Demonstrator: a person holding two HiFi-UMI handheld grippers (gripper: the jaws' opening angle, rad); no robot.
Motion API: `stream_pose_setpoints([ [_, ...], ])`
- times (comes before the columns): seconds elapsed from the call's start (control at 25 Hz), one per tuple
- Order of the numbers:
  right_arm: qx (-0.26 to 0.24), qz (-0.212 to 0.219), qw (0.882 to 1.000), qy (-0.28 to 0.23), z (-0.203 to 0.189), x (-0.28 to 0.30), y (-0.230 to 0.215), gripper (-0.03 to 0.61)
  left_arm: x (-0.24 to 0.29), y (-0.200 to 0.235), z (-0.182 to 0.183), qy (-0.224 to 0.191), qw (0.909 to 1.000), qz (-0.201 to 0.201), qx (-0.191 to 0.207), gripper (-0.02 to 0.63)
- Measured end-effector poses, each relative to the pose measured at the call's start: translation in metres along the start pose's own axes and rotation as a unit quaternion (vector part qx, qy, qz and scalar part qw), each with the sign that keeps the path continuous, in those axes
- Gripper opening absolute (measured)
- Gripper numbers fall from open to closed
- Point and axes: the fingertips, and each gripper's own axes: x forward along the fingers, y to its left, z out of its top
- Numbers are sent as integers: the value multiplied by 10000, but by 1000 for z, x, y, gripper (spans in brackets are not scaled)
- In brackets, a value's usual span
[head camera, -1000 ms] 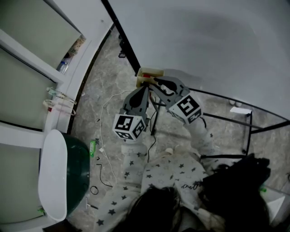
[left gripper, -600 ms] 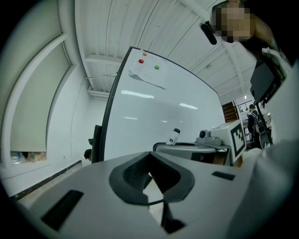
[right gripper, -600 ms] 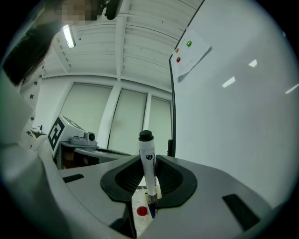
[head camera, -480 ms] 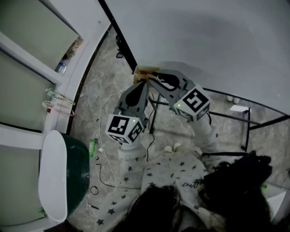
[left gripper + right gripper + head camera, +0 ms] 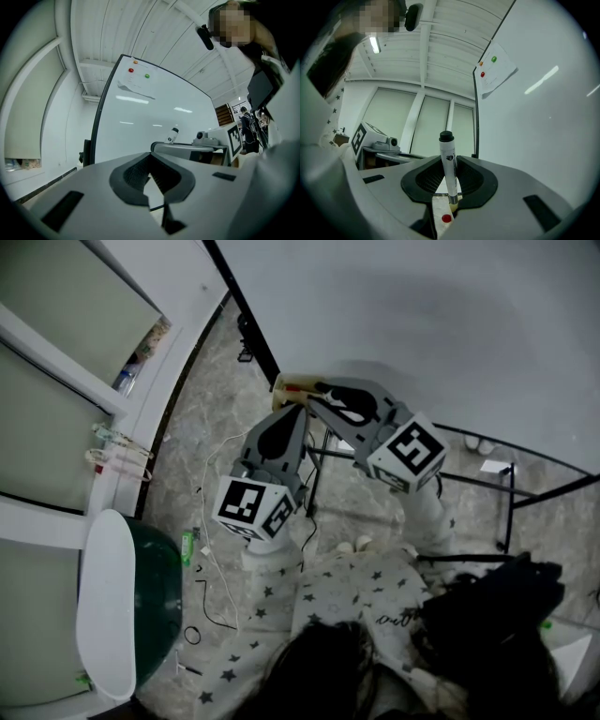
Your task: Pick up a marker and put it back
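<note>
My right gripper is shut on a white marker with a black cap, held upright between its pads. The marker's lower end sits at a pale wooden tray that carries a red dot. In the head view that tray hangs at the whiteboard's lower left edge, and the right gripper reaches over it. My left gripper points at the tray from just below. Its jaws meet at the tips and hold nothing. The left gripper view also shows the marker standing above the right gripper.
A dark green bin with a white lid stands on the floor at the left. Cables trail across the marble floor. The whiteboard's black stand spreads at the right, near a black bag. Magnets and a paper sit high on the board.
The right gripper's cube has swung a little to the right and up, the left one's has drifted left. The marker stays gripped at the tray.
</note>
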Motion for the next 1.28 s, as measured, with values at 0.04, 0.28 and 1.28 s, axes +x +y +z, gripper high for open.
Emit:
stream_pose_setpoints([
  [0.04,2,-5,10000,20,-1,0,0,81,0,1,0,-3,10000,23,22,0],
  [0.28,38,10,10000,-34,3,1,-1,81,-1,6,5,-126,9998,126,18,0],
  [1.28,148,-32,9999,33,-17,16,-8,81,-1,23,-12,-84,9994,336,-35,0],
])
